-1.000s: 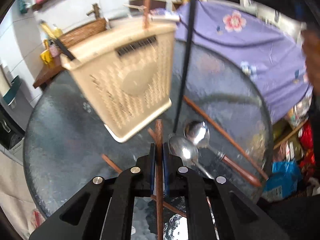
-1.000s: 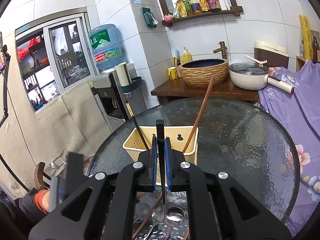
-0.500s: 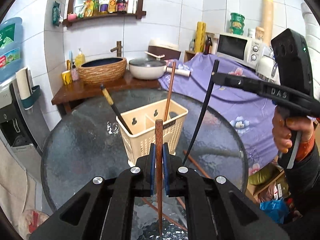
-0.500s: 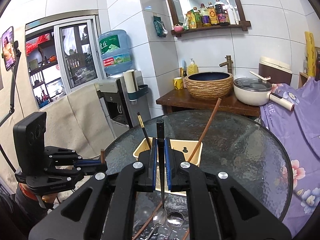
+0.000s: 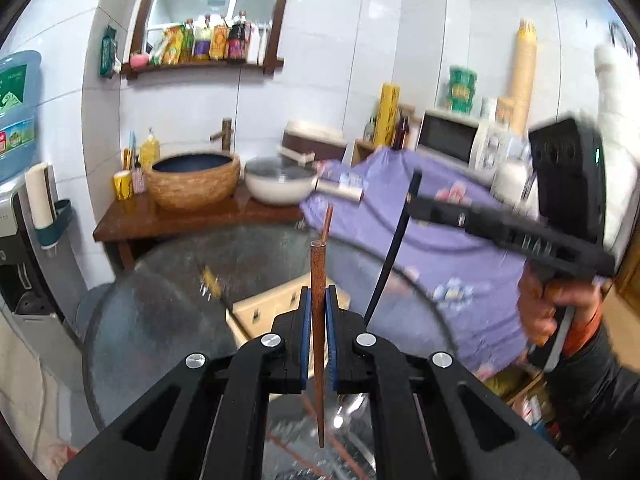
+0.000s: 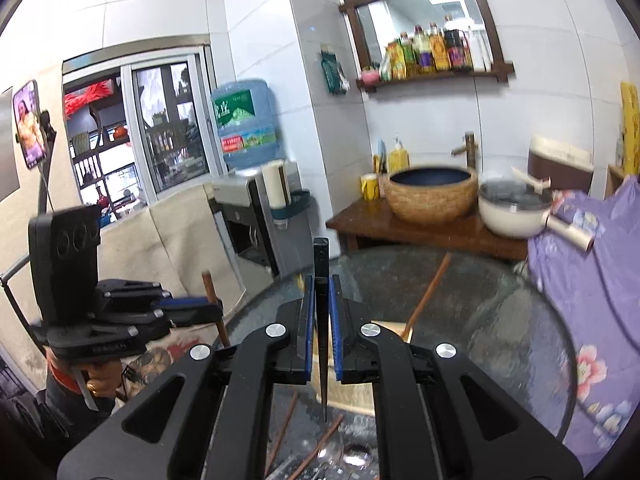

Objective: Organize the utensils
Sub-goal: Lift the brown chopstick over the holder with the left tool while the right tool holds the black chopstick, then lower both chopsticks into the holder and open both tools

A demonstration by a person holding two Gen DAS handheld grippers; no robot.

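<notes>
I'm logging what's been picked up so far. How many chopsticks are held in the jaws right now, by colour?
Brown chopstick: 1, clamped in the left jaws
Black chopstick: 1, clamped in the right jaws
Total: 2

Left gripper: black body, blue pads, clamped on a reddish-brown chopstick with fine speckle.
Right gripper: same black and blue, clamped on a plain black chopstick.
Beyond the fingers: cream basket, grey pebbled glass table.
Right of the fingers: purple cloth with pink and blue flowers.
</notes>
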